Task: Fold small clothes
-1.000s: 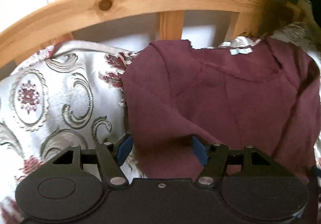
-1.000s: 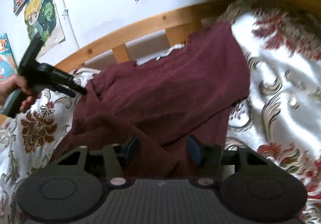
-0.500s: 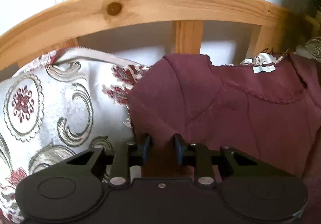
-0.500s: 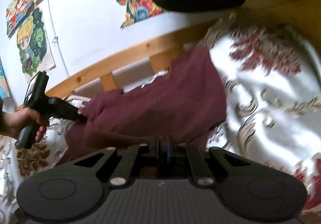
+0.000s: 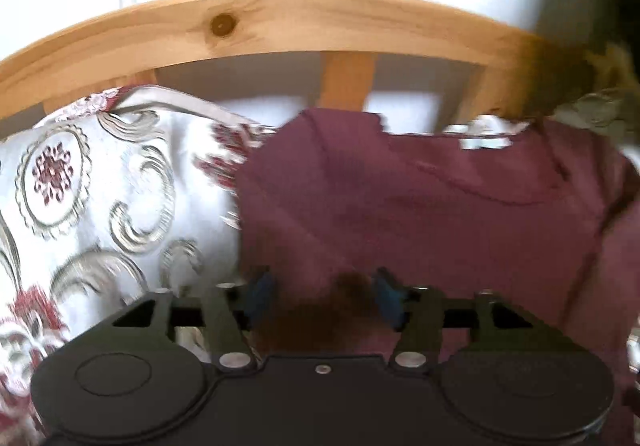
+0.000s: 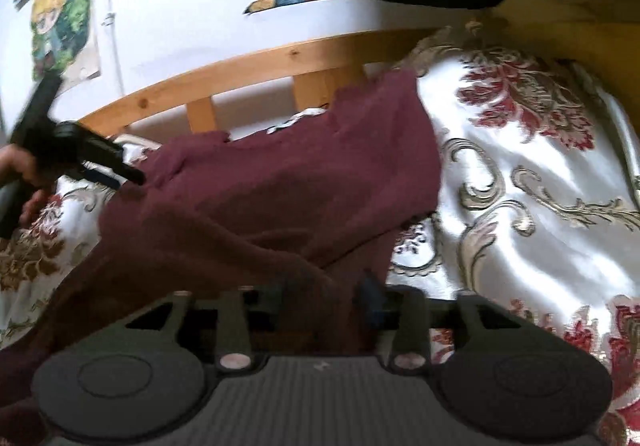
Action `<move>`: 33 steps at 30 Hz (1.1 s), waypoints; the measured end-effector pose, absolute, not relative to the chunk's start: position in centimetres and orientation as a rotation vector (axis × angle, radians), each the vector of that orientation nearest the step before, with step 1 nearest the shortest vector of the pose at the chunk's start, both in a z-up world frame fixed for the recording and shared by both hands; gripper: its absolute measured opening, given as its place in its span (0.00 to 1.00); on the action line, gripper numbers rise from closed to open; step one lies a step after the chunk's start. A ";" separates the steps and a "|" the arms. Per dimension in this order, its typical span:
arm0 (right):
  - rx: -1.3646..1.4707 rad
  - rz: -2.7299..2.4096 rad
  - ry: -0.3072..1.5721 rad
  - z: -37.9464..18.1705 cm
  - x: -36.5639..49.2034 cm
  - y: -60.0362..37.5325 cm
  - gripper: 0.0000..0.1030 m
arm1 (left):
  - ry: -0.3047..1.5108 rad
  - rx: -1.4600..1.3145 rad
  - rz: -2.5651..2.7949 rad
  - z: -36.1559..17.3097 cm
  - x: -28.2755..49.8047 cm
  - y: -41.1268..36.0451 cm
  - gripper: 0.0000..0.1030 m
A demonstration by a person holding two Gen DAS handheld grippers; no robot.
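The maroon top (image 5: 420, 214) lies spread on a patterned bedspread (image 5: 104, 206), its neckline and white label (image 5: 486, 142) toward the wooden bed rail (image 5: 280, 22) at the far side. That layout suits folding: the neck end sits squared against the rail and the body runs back toward the person, so both near edges are within reach.

The left gripper (image 5: 322, 296) hangs over the near left part of the top, its jaws apart with cloth showing in the gap between the blue pads (image 5: 262, 292); nothing is pinched. From the right wrist view the same tool (image 6: 76, 154) appears at the garment's left shoulder area, held in a hand (image 6: 24, 182).

The right gripper (image 6: 320, 296) sits at the near right edge, jaws likewise parted, with a raised ridge of fabric (image 6: 248, 246) running just ahead of them. That ridge suggests the lower part of the top is doubled over on the body, though the blur leaves the exact layering unclear.

With both tools open over the cloth, my reading is that a fold has been laid and neither side is gripped. A likely next grasp is the right side edge (image 6: 424, 182), to bring it across. The bedspread looks slippery, so the top could slide when pulled.
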State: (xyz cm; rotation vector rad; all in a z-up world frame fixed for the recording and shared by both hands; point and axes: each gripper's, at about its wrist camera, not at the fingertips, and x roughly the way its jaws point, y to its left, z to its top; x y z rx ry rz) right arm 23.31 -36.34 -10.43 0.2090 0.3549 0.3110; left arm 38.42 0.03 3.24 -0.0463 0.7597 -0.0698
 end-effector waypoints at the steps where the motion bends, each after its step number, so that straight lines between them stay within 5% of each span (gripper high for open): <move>1: 0.211 0.307 0.344 -10.4 23.2 -36.5 0.58 | 0.745 -0.063 -0.102 3.3 37.5 -0.3 0.68; 5: 0.177 0.304 0.335 -10.3 22.7 -36.3 0.69 | 0.737 -0.051 -0.214 2.6 33.9 -2.5 0.79; 12: 0.049 0.223 0.448 -11.0 23.4 -35.3 0.80 | 0.890 0.140 -0.114 -0.9 32.3 -5.7 0.80; 20: 0.015 0.202 0.432 -10.7 22.8 -35.7 0.83 | 0.889 -0.026 -0.059 -2.5 31.6 -3.2 0.89; 27: -0.024 0.230 0.362 -9.3 21.4 -35.2 1.00 | 0.903 -0.099 -0.016 -1.9 28.4 -1.7 0.95; 33: -0.103 0.268 0.323 -8.3 20.0 -33.7 1.00 | 0.940 -0.096 0.000 -1.5 25.7 -0.6 0.99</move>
